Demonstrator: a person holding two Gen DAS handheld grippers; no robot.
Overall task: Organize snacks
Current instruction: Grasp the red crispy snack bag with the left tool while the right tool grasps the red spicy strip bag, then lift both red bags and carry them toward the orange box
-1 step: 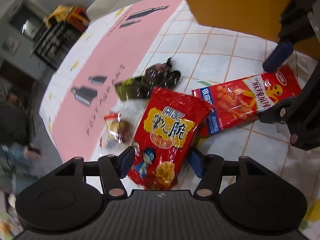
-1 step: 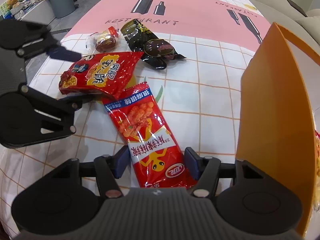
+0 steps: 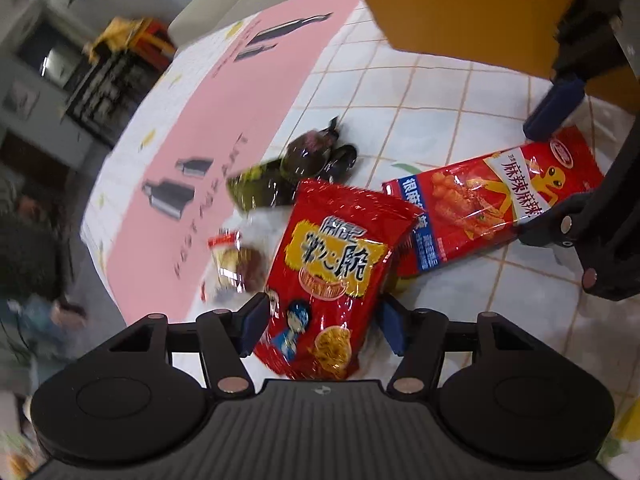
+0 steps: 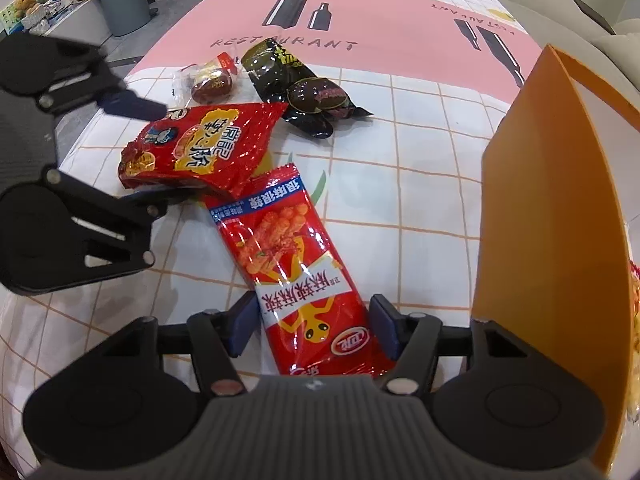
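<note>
My left gripper [image 3: 322,326] is open, its jaws on either side of a red noodle-snack bag [image 3: 332,268] that lies on the tablecloth. The bag also shows in the right wrist view [image 4: 200,148], between the left gripper's fingers [image 4: 132,105]. My right gripper [image 4: 314,330] is open around the near end of a long red spicy-stick packet [image 4: 296,276], also seen in the left wrist view [image 3: 496,200]. The noodle bag's corner overlaps the packet's far end. An orange box [image 4: 532,216] stands upright to the right.
Dark wrapped snacks [image 4: 304,88] and a small clear-wrapped snack [image 4: 208,80] lie further back on the pink and white checked tablecloth [image 4: 420,152]. A grey bin [image 4: 122,0] stands on the floor beyond the table's left edge. A sofa [image 4: 552,12] is behind the box.
Nothing has visibly moved. Both grippers stay open around their packets.
</note>
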